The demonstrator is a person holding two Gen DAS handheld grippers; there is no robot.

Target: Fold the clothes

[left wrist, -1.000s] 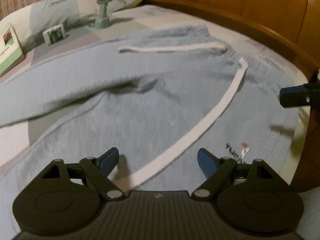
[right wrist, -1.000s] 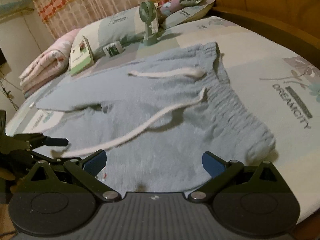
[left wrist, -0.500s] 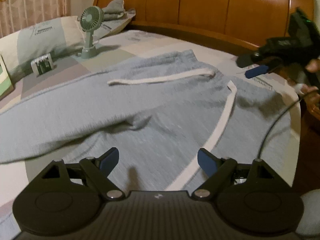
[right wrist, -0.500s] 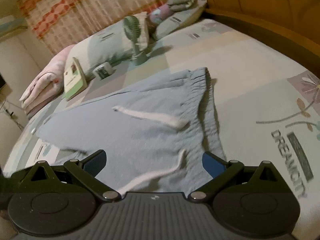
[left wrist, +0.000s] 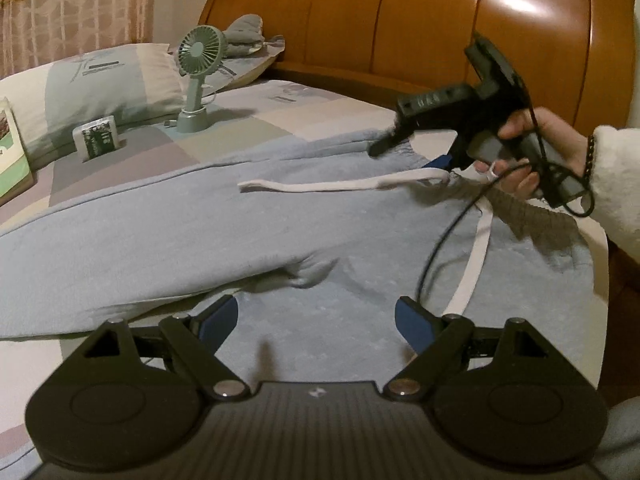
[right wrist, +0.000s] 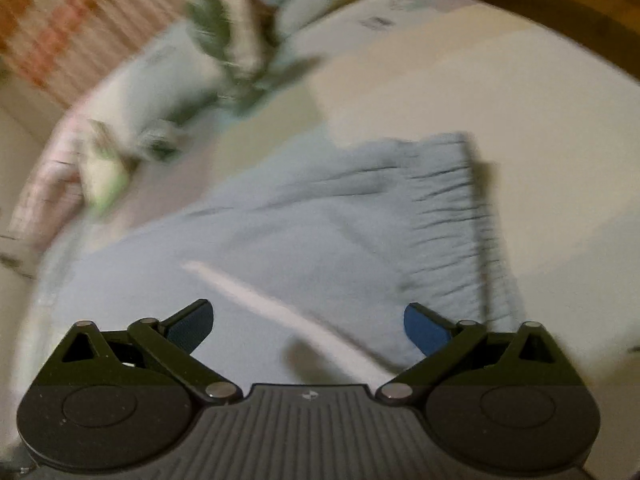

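Above the waistband, the right gripper [right wrist: 308, 326] hangs tilted downward, its jaws just narrowing yet empty (view blurred). The left gripper [left wrist: 316, 326] gapes wide, nothing held, over blue pants [left wrist: 248, 216] spread flat on the bed [left wrist: 256, 120].

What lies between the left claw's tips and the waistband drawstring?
Only flat blue sweatpants fabric between the left claw and the drawstring, per the left wrist view.
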